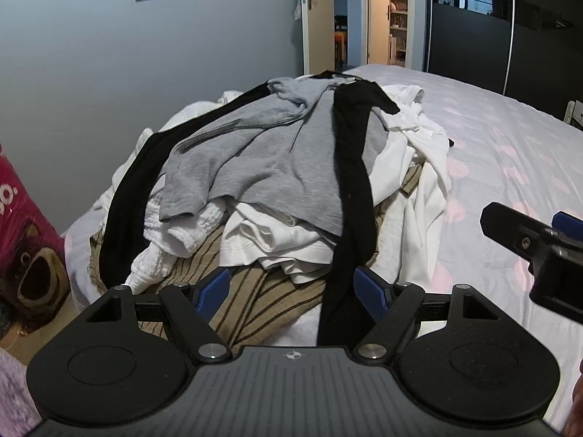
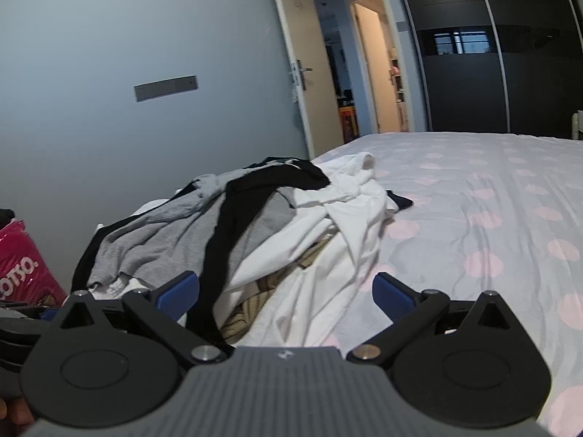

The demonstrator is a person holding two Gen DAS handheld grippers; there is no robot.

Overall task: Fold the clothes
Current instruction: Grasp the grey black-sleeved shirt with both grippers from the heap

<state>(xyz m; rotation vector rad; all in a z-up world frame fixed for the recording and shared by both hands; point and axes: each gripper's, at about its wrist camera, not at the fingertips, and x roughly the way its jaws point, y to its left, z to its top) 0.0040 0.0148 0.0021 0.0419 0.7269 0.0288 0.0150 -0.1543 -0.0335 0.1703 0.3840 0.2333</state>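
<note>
A heap of unfolded clothes lies on the bed's left part. On top is a grey sweater (image 1: 262, 160) (image 2: 171, 229), crossed by a long black garment (image 1: 349, 167) (image 2: 237, 218). White garments (image 1: 419, 167) (image 2: 339, 225) spill to the right, and a tan striped piece (image 1: 255, 298) (image 2: 247, 313) lies underneath at the front. My left gripper (image 1: 296, 289) is open, just short of the heap's near edge, above the striped piece. My right gripper (image 2: 286, 289) is open too, low before the white cloth, holding nothing. Its body (image 1: 546, 251) shows at the right of the left wrist view.
The bed has a pale sheet (image 2: 492, 200) with pink dots, bare to the right of the heap. A pink bag (image 1: 25, 240) with a bear print stands left of the bed. Behind are a grey wall, an open door (image 2: 302, 73) and a dark wardrobe (image 2: 492, 65).
</note>
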